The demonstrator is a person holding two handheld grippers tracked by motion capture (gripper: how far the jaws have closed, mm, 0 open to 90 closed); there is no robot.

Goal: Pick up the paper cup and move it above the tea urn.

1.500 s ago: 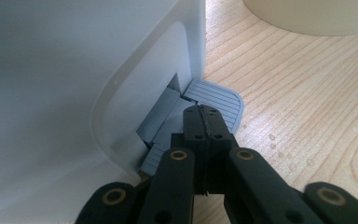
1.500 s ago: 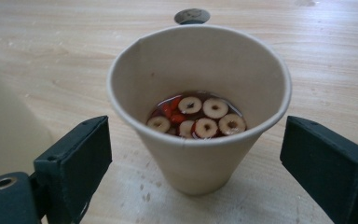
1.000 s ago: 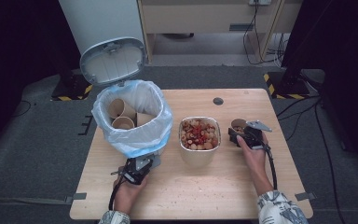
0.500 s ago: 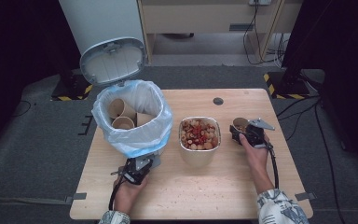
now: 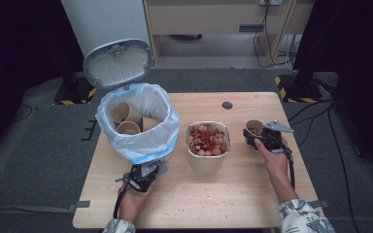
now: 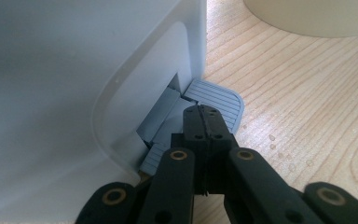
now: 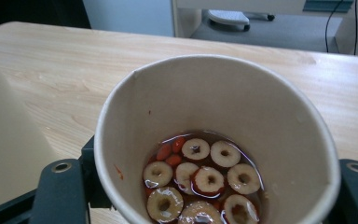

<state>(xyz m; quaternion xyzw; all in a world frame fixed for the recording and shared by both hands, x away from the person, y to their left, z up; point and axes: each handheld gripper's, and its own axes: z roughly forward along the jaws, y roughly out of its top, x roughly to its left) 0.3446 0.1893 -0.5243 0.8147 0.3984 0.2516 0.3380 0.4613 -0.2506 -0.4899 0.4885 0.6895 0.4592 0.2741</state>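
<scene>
A white pedal bin [image 5: 138, 138] lined with a pale plastic bag stands on the table's left half, lid [image 5: 118, 63] raised, paper cups [image 5: 126, 115] inside. My left gripper [image 5: 144, 174] sits at the bin's foot. In the left gripper view it [image 6: 204, 116] is shut with nothing between the jaws, tips lying on the grey ribbed pedal [image 6: 221, 95]. My right gripper [image 5: 264, 138] is shut on a small paper cup [image 5: 254, 127] at the right. In the right gripper view that cup [image 7: 214, 107] holds sliced red dates [image 7: 200, 175] in liquid, a jaw on each side.
A larger paper bowl [image 5: 208, 158] full of date slices and red berries stands mid-table between the bin and the small cup. The wooden table [image 5: 233, 199] has bare surface in front. A dark round grommet [image 5: 227, 105] lies near its far edge.
</scene>
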